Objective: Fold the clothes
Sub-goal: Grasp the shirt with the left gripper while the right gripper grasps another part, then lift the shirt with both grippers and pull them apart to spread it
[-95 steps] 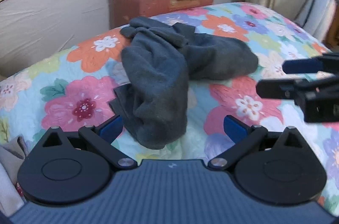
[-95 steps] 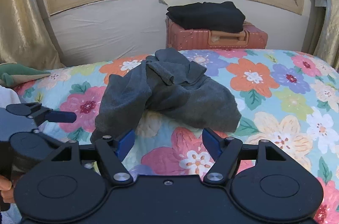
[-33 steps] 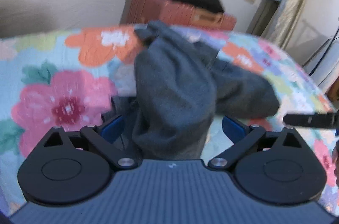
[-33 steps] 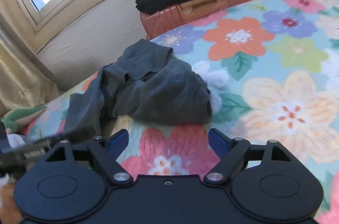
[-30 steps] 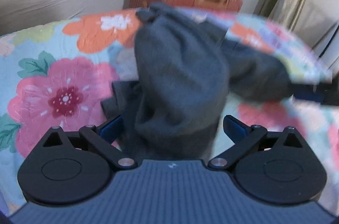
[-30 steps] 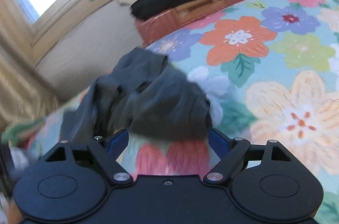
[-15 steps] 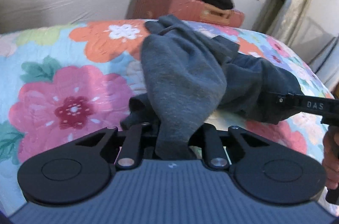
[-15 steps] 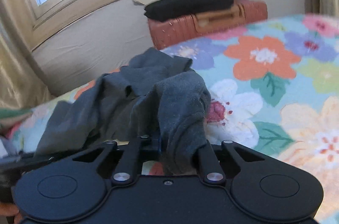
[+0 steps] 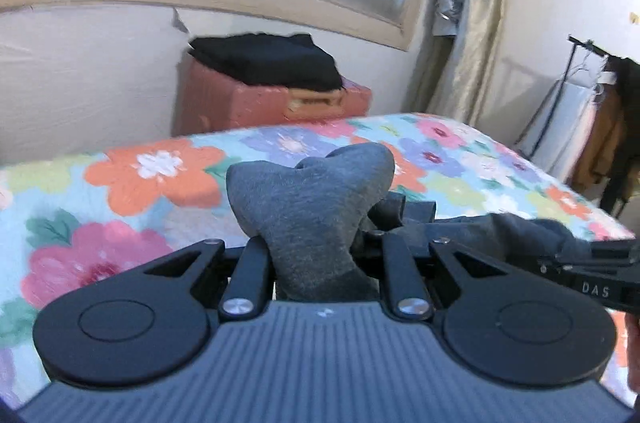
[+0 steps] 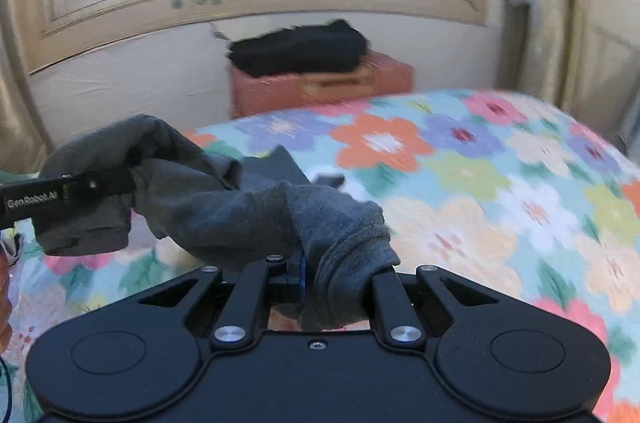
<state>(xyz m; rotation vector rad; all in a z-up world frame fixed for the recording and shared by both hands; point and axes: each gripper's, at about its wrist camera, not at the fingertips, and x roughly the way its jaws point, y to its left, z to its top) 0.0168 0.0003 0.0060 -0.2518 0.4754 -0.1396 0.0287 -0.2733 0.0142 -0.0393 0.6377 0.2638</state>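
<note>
1. Left gripper: a second ago its jaws stood wide around the grey garment; now they are clamped on a bunch of it, lifted clear of the floral bedspread.
2. Right gripper: same story, pinched shut on another bunch, cloth stretched between the two tools.
3. That means the heap is off the bed and can be shaken out flat; no fold is made yet, I'd say.
4. Far side: the black folded pile sits on the red suitcase.
5. Writing: "GenRobot.AI" on the left tool, "DAS" on the right one.
</note>
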